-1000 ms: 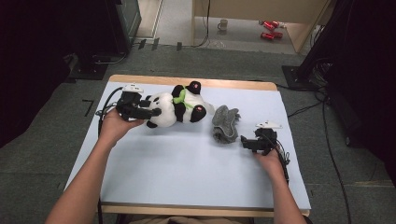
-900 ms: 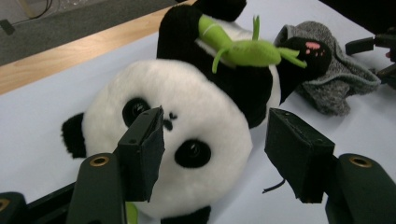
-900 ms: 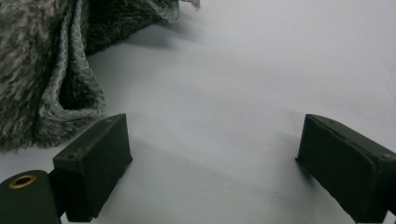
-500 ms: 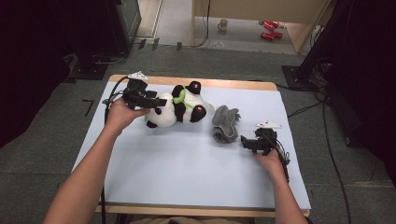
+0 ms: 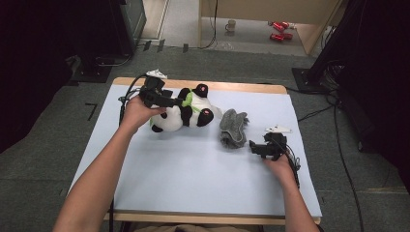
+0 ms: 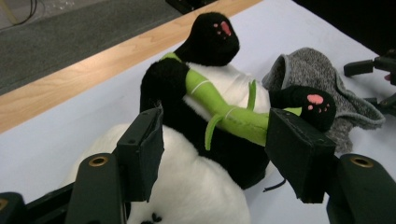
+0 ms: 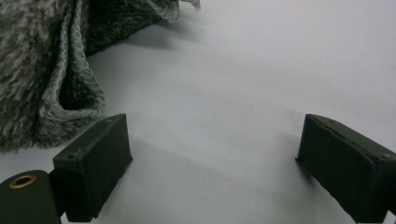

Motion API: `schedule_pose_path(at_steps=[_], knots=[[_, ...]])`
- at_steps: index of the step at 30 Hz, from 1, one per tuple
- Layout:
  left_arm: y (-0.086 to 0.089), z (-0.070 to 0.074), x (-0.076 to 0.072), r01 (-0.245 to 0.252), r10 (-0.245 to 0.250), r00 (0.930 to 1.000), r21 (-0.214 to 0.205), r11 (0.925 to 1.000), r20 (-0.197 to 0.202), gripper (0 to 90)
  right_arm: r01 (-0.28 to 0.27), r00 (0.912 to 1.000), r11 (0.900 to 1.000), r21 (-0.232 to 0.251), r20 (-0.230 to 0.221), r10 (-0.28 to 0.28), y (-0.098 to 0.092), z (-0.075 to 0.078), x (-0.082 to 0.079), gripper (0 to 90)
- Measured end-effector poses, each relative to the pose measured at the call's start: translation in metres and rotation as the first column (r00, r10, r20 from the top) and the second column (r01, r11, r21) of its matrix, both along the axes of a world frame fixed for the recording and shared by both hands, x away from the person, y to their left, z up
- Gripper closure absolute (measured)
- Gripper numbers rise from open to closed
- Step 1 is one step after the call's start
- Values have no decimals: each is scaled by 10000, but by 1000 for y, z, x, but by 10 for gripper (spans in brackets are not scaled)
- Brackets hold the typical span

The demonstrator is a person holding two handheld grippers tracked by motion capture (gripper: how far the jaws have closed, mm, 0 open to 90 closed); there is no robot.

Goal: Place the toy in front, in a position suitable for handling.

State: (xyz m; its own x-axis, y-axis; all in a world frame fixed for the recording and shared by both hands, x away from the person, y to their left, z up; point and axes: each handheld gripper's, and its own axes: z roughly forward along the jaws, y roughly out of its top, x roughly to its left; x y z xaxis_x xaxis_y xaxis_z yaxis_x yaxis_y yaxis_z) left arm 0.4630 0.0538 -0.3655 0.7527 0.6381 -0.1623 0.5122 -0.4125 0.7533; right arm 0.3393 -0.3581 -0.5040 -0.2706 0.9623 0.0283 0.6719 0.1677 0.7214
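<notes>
Up high, the panda (image 5: 186, 112) lies on its back near the far edge of the worktop (image 5: 193, 179), with the left gripper (image 5: 178, 102) over it and the grey cloth (image 5: 233, 127) just beside it, near the right gripper (image 5: 253, 146). From the left gripper, its fingers (image 6: 142, 156) stand wide apart on each side of the panda's (image 6: 201, 154) green strap, not squeezing. From the right gripper, its fingers (image 7: 93, 165) are wide open and hold nothing, with the cloth (image 7: 42, 70) close by.
</notes>
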Motion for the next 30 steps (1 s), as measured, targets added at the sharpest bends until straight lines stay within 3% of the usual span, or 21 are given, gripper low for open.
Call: schedule_pose_path(at_steps=[4, 12, 18, 21, 24, 27, 30], knots=[[-4, 1, 3, -73, 74, 9999, -105, 9999, 78, 377, -5, 10000, 10000, -8, 1, 5, 0, 0, 0, 86], [-17, 9, 5, 201, -208, 9995, 285, 9994, 255, 377, -5, 10000, 10000, -2, -2, 5, 0, 0, 0, 86], [-25, 8, 12, 113, -114, 9999, 81, 9999, 120, 380, -3, 10000, 10000, -3, -6, 3, 0, 0, 0, 86], [-31, 15, 8, 152, -145, 9987, -129, 9998, 493, 403, -2, 10000, 10000, -2, -3, 2, 0, 0, 0, 86], [-39, 14, 8, 253, -264, 9984, 228, 9994, 495, 397, -3, 10000, 10000, -2, -8, 3, 0, 0, 0, 86], [-48, -1, 14, 208, -234, 9995, 1093, 9938, 232, 400, 2, 10000, 10000, -7, -5, -2, 0, 0, 0, 86], [-50, -9, 16, 144, -160, 9998, 1190, 9928, 124, 412, -1, 10000, 10000, -9, -2, 1, 0, 0, 0, 86]])
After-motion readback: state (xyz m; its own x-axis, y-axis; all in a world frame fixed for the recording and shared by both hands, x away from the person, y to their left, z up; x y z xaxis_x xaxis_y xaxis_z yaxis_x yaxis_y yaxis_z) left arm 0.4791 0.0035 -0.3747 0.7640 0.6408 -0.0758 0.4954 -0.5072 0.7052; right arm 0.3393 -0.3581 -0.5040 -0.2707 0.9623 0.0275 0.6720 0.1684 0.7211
